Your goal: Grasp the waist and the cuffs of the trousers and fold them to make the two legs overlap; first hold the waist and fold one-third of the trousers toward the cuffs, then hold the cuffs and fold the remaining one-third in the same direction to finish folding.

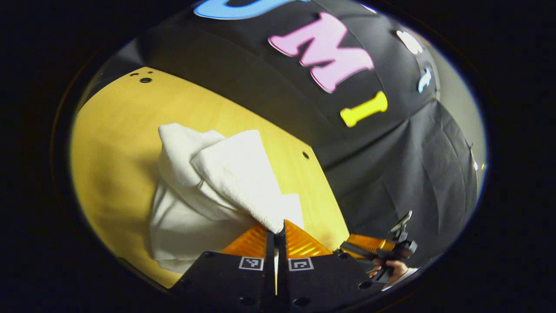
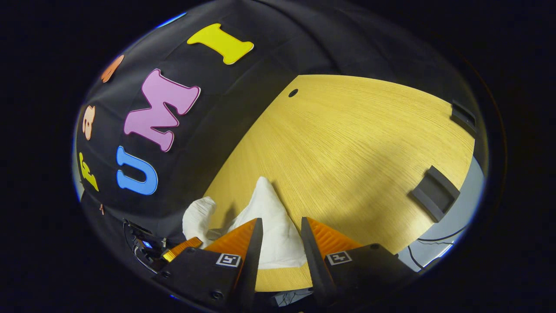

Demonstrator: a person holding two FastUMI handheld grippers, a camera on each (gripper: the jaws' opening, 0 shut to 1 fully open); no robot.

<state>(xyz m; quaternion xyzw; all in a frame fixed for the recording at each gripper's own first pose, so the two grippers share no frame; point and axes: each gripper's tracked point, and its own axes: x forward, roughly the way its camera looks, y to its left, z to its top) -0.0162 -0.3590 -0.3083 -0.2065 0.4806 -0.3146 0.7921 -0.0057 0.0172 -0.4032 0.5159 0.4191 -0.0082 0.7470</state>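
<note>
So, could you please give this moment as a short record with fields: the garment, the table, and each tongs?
garment: white trousers, bunched and partly folded on the table
table: light wooden top, small holes near the edge
left tongs: closed, pinching a corner of the trousers
right tongs: open, fabric lying between the fingers, not pressed
other: dark clamps on the table edge

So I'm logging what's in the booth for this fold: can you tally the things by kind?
White trousers: 1
Wooden table: 1
Claws: 2, the left claw and the right claw
Dark clamp blocks at the table's edge: 2, one nearer and one farther
Total: 6
</note>
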